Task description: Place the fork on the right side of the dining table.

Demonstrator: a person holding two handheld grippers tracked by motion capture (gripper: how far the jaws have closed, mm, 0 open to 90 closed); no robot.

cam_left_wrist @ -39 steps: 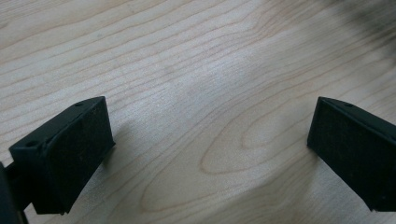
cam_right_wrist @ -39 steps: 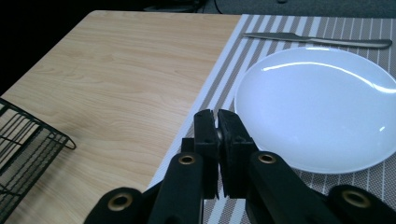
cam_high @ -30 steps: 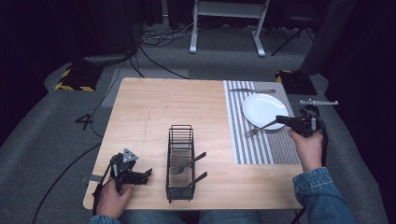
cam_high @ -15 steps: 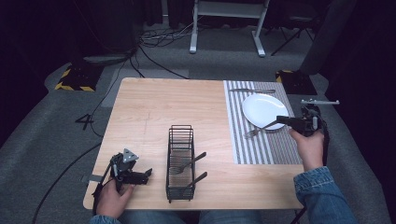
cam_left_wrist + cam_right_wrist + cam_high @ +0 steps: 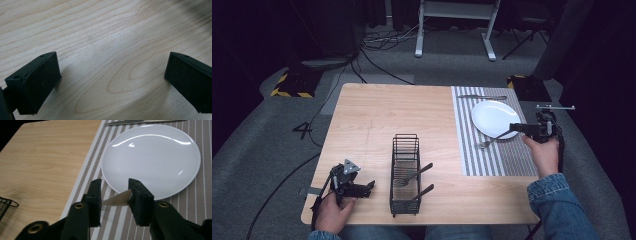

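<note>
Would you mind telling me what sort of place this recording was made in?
Probably a lab or studio set up for recording: a lone wooden table on grey carpet, loose cables across the floor, and dark surroundings.

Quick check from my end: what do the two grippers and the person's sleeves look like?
Both grippers are black with two blocky black jaws. The left gripper carries a grey three-cornered plate and trails a black cable. The right gripper shows brass-coloured rivets. The right sleeve is blue denim.

Nothing has moved — fork (image 5: pixel 493 139), both hands unchanged.
</note>
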